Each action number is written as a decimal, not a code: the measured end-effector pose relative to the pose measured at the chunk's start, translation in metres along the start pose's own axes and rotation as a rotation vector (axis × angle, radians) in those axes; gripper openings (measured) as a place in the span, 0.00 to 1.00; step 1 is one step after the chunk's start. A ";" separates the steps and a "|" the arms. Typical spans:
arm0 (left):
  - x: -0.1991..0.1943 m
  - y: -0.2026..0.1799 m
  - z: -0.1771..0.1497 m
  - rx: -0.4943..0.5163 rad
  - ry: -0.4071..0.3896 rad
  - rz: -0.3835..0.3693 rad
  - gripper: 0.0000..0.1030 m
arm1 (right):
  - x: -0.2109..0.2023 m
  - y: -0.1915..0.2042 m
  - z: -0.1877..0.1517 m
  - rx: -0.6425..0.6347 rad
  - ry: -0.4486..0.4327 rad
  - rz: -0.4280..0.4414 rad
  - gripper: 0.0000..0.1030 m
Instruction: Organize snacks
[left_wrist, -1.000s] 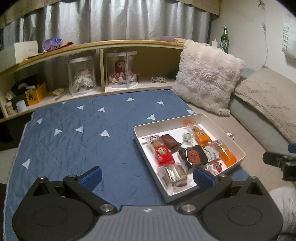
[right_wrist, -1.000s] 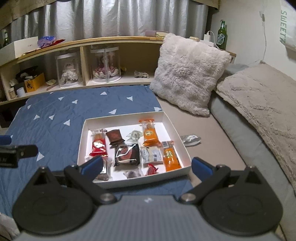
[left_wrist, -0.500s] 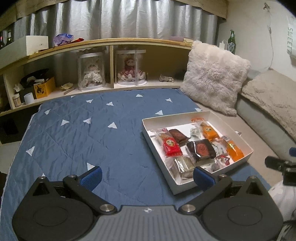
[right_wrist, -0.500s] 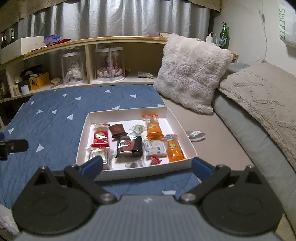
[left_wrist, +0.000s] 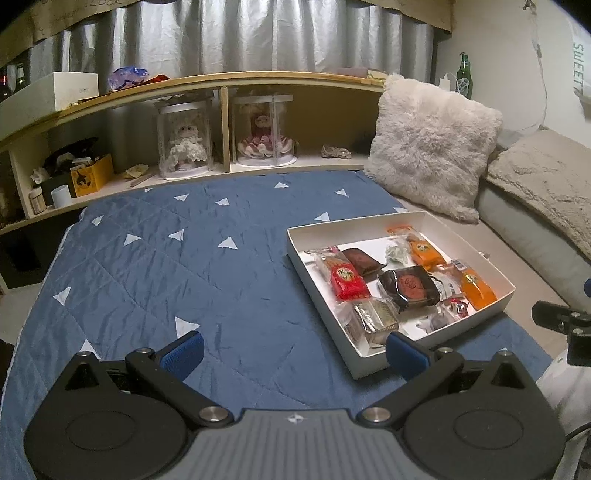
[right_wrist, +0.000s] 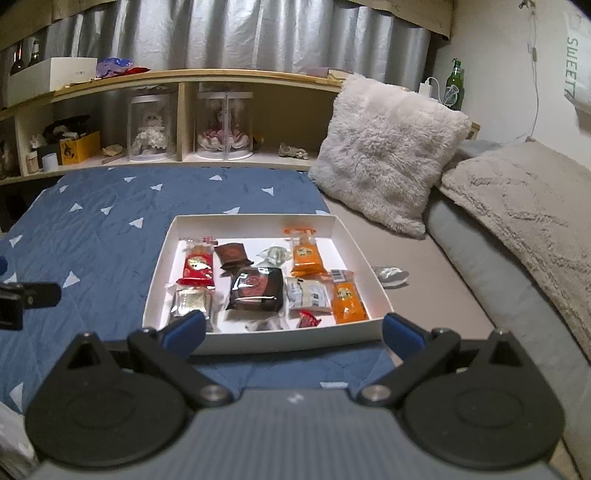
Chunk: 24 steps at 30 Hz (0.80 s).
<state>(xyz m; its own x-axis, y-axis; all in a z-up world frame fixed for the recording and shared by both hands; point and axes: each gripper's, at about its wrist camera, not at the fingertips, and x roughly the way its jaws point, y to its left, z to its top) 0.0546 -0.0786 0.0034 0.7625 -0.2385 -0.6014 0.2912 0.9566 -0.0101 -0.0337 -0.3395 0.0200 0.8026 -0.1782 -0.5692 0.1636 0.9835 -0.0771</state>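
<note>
A: In the left wrist view, where is the left gripper (left_wrist: 293, 350)?

B: It hangs over the blue quilt (left_wrist: 155, 266). Its blue fingertips (left_wrist: 183, 350) stand wide apart and nothing is between them. The white snack box (left_wrist: 317, 288) lies at about 2 o'clock from it, and the right fingertip overlaps the box's near corner in the picture.

A: What is in the box?

B: A red packet (left_wrist: 345, 277), a dark brown packet (left_wrist: 410, 286), two orange packets (left_wrist: 476, 288) and a silver packet (left_wrist: 373, 317).

A: And the right wrist view?

B: The right gripper (right_wrist: 293, 334) is spread wide too, and it grips nothing. The box (right_wrist: 255, 341) is at 12 o'clock, straight between the fingers. A crumpled silver wrapper (right_wrist: 389, 275) lies outside the box, at about 1 o'clock, on the grey sheet (right_wrist: 424, 295). A fluffy pillow (right_wrist: 384, 155) stands behind it.
</note>
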 end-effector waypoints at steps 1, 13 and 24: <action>0.000 0.000 0.001 -0.004 -0.001 -0.001 1.00 | 0.000 -0.001 -0.001 0.001 0.000 0.004 0.99; -0.001 0.001 -0.001 -0.014 0.004 -0.007 1.00 | 0.000 0.002 -0.003 0.009 0.002 0.005 0.99; -0.001 -0.001 -0.002 -0.014 0.005 -0.011 1.00 | 0.001 0.004 -0.003 0.006 0.011 -0.002 0.99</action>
<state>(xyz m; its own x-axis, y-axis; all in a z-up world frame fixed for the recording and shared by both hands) 0.0522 -0.0785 0.0022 0.7563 -0.2482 -0.6053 0.2914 0.9562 -0.0279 -0.0342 -0.3355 0.0168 0.7961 -0.1798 -0.5779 0.1685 0.9829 -0.0737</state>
